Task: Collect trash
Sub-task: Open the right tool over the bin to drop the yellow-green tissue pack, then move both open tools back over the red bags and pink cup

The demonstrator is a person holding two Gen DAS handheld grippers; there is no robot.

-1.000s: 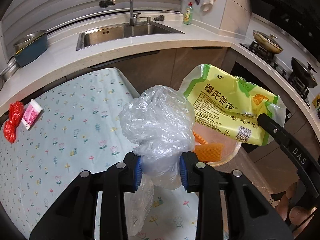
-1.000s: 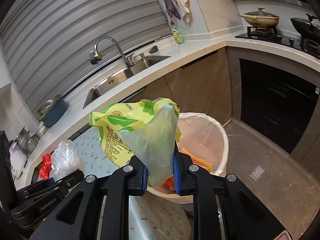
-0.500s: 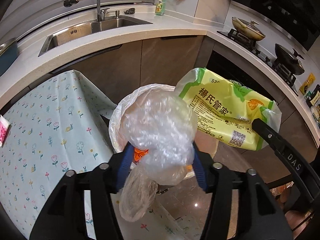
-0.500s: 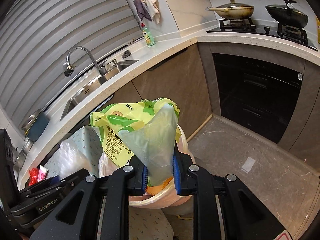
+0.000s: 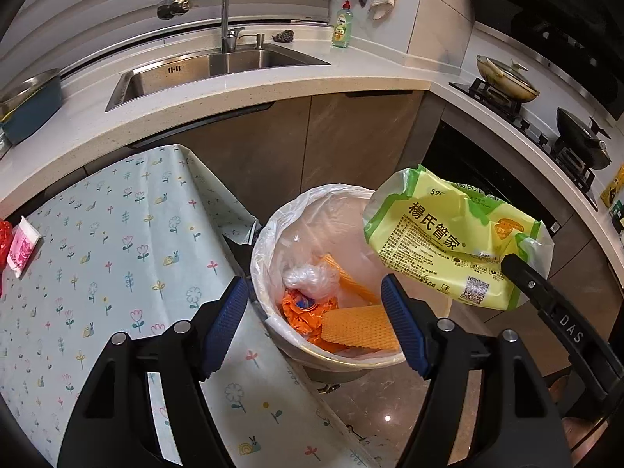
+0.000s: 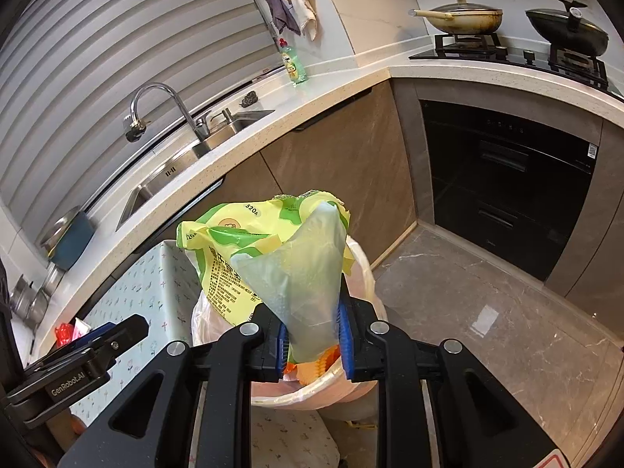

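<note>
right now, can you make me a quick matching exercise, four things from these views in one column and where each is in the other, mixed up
Things:
1. clear plastic bag
2. yellow-green package
3. pink packet
4. green soap bottle

Places:
A. on the counter beside the sink
B. on the flowered tablecloth
C. clamped in the right gripper
D. inside the trash bin

Pairs: 1-D, 2-C, 3-B, 4-A

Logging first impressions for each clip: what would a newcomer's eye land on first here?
Probably the bright yellow-green package, pinched in the right tool and hanging just above the lined trash bin. Next, the bin's contents: orange scraps and a crumpled clear plastic bag, framed by the wide-open left tool. To the left, the pale floral tablecloth stands out.
</note>
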